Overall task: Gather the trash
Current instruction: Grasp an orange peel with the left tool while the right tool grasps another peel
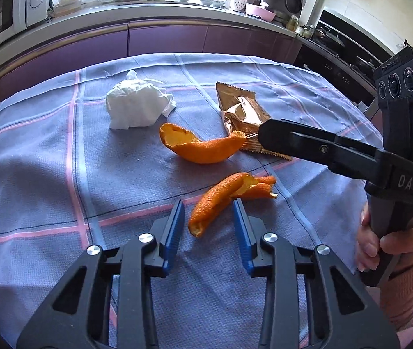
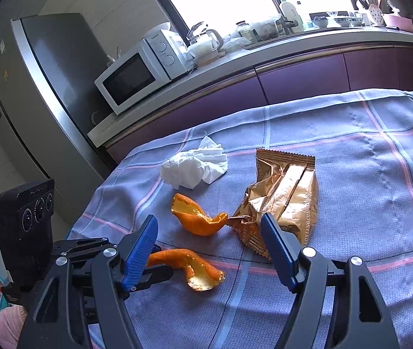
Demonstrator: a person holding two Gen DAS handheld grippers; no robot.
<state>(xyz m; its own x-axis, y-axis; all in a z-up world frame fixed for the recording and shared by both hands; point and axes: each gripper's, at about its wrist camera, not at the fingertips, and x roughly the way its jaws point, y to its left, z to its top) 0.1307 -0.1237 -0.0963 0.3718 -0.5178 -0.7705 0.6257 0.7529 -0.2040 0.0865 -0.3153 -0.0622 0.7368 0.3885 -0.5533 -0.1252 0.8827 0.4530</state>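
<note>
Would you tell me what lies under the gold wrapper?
The gold wrapper lies on the checked tablecloth. One orange peel touches its corner. Whatever is directly beneath is covered.

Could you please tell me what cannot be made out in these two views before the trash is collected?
- Snack wrapper: its near end is hidden by the right gripper in the left wrist view.
- Near orange peel: its left end is covered by the right gripper's blue finger in the right wrist view.
- Trash bin: none shows in either view.
- Wrapper print: too small to read.
</note>
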